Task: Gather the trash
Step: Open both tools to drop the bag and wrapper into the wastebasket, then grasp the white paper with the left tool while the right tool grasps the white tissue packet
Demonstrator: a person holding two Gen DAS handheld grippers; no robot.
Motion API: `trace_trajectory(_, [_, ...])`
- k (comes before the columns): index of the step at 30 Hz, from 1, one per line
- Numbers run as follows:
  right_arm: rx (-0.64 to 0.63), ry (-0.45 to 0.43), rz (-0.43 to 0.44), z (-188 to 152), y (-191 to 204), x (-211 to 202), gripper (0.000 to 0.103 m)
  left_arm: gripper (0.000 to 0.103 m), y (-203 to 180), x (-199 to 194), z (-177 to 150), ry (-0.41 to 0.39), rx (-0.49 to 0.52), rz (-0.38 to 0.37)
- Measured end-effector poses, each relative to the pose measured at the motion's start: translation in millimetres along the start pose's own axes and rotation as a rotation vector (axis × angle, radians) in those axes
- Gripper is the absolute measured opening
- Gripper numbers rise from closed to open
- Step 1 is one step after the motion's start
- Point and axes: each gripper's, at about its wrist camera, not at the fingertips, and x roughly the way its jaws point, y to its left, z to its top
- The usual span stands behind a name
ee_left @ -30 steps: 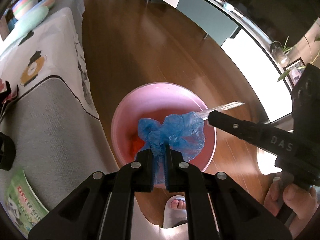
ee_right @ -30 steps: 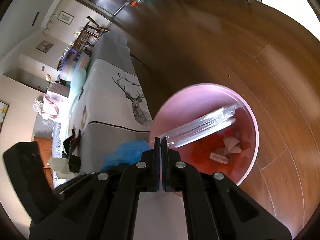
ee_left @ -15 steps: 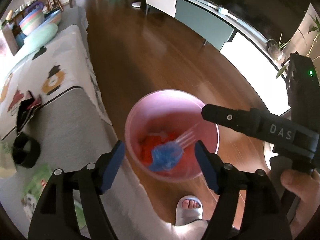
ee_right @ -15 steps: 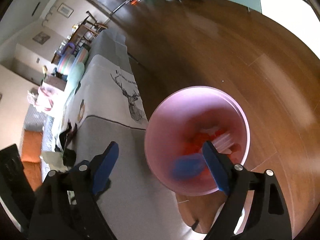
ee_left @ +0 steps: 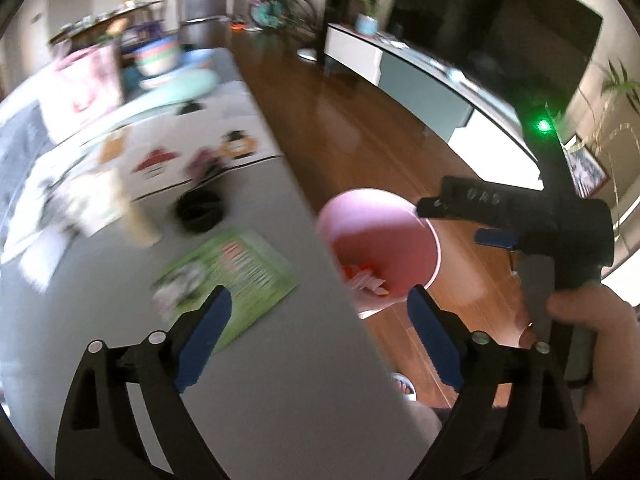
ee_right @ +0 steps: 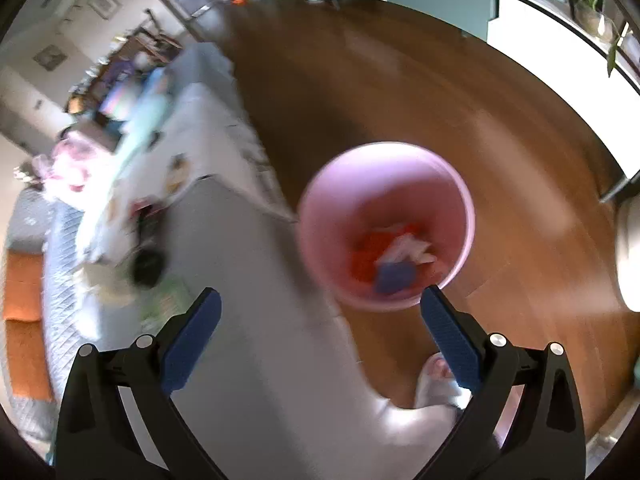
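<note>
A pink trash bin stands on the wood floor beside a grey couch. Inside it lie a crumpled blue plastic piece, white scraps and something orange-red. My right gripper is open and empty above the bin's near rim. My left gripper is open and empty over the couch edge, with the bin just ahead of it to the right. A green leaflet lies on the couch cushion in front of my left fingers. Both views are blurred by motion.
On the couch sit a black round object, a beige upright thing, printed cushions and bowls further back. A hand holds the right gripper's body. A TV stand lines the far wall. A slippered foot is by the bin.
Both grippers opened and dropped the blue plastic and the clear wrapper into the bin. The left gripper then swung left and up over the couch; the right one pulled back.
</note>
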Motion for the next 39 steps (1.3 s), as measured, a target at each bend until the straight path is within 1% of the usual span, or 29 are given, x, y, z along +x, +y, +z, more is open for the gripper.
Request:
trace_trajectory(2, [-0.071, -0.057, -0.006, -24, 23, -22, 0.098, 0.091, 21, -23, -18, -0.01, -0.048, 0.031])
trace_trajectory(5, [-0.156, -0.11, -0.022, -54, 51, -44, 0.098, 0.091, 58, -54, -45, -0.004, -0.11, 0.111])
trace_trajectory(6, [-0.179, -0.129, -0.039, -64, 61, -50, 0.098, 0.095, 67, -61, -50, -0.006, -0.132, 0.13])
trace_trajectory(7, [-0.193, -0.137, -0.048, -71, 67, -54, 0.098, 0.095, 81, -71, -57, -0.012, -0.166, 0.147])
trace_trajectory(9, [-0.227, -0.132, -0.026, -85, 82, -58, 0.098, 0.095, 105, -87, -67, -0.025, -0.232, 0.121])
trace_trajectory(11, [-0.253, -0.155, 0.035, -98, 95, -66, 0.098, 0.095, 128, -100, -77, -0.04, -0.28, 0.075])
trace_trajectory(12, [-0.276, -0.184, 0.063, -104, 104, -70, 0.098, 0.095, 133, -102, -78, -0.046, -0.286, 0.075])
trace_trajectory(14, [-0.325, -0.23, 0.069, -111, 118, -74, 0.098, 0.095, 148, -109, -84, -0.059, -0.293, 0.135])
trace_trajectory(15, [-0.373, -0.259, 0.065, -116, 129, -72, 0.098, 0.095, 153, -109, -87, -0.058, -0.295, 0.13])
trace_trajectory(17, [-0.437, -0.276, 0.062, -122, 147, -62, 0.098, 0.095, 164, -101, -90, -0.008, -0.301, 0.093])
trace_trajectory(18, [-0.437, -0.276, 0.062, -122, 147, -62, 0.098, 0.095, 170, -97, -91, 0.013, -0.294, 0.079])
trace_trajectory(19, [-0.451, -0.287, 0.064, -125, 152, -59, 0.098, 0.095, 175, -94, -92, 0.016, -0.282, 0.081])
trace_trajectory(21, [-0.448, -0.338, 0.124, -129, 163, -52, 0.098, 0.095, 184, -91, -96, -0.016, -0.252, 0.136])
trace_trajectory(22, [-0.44, -0.344, 0.138, -130, 168, -49, 0.098, 0.095, 188, -89, -95, -0.023, -0.238, 0.164])
trace_trajectory(23, [-0.445, -0.32, 0.163, -128, 175, -41, 0.098, 0.095, 193, -85, -93, -0.028, -0.235, 0.188])
trace_trajectory(24, [-0.46, -0.299, 0.168, -127, 181, -35, 0.098, 0.095, 198, -81, -91, -0.038, -0.241, 0.2])
trace_trajectory(26, [-0.52, -0.306, 0.143, -125, 193, -22, 0.098, 0.095, 204, -79, -86, -0.059, -0.24, 0.203])
trace_trajectory(27, [-0.586, -0.285, 0.115, -123, 203, -14, 0.098, 0.095, 207, -77, -81, -0.076, -0.224, 0.194])
trace_trajectory(28, [-0.637, -0.256, 0.131, -121, 210, -6, 0.098, 0.095, 209, -76, -76, -0.098, -0.199, 0.18])
trace_trajectory(29, [-0.656, -0.259, 0.135, -120, 214, -2, 0.098, 0.095, 211, -77, -74, -0.111, -0.179, 0.171])
trace_trajectory(31, [-0.672, -0.289, 0.1, -117, 219, 7, 0.098, 0.095, 212, -73, -66, -0.141, -0.118, 0.194])
trace_trajectory(33, [-0.686, -0.299, 0.056, -114, 223, 17, 0.098, 0.095, 217, -69, -60, -0.164, -0.075, 0.242])
trace_trajectory(34, [-0.69, -0.297, 0.06, -113, 225, 21, 0.098, 0.095, 221, -70, -58, -0.185, -0.078, 0.267])
trace_trajectory(35, [-0.688, -0.287, 0.085, -110, 227, 26, 0.098, 0.095, 227, -72, -55, -0.218, -0.091, 0.27])
trace_trajectory(36, [-0.683, -0.271, 0.115, -107, 228, 30, 0.098, 0.095, 235, -74, -51, -0.248, -0.11, 0.238])
trace_trajectory(37, [-0.677, -0.25, 0.155, -102, 231, 36, 0.098, 0.095, 243, -72, -45, -0.251, -0.129, 0.215])
trace_trajectory(39, [-0.674, -0.239, 0.172, -96, 236, 46, 0.098, 0.095, 256, -60, -36, -0.234, -0.152, 0.208])
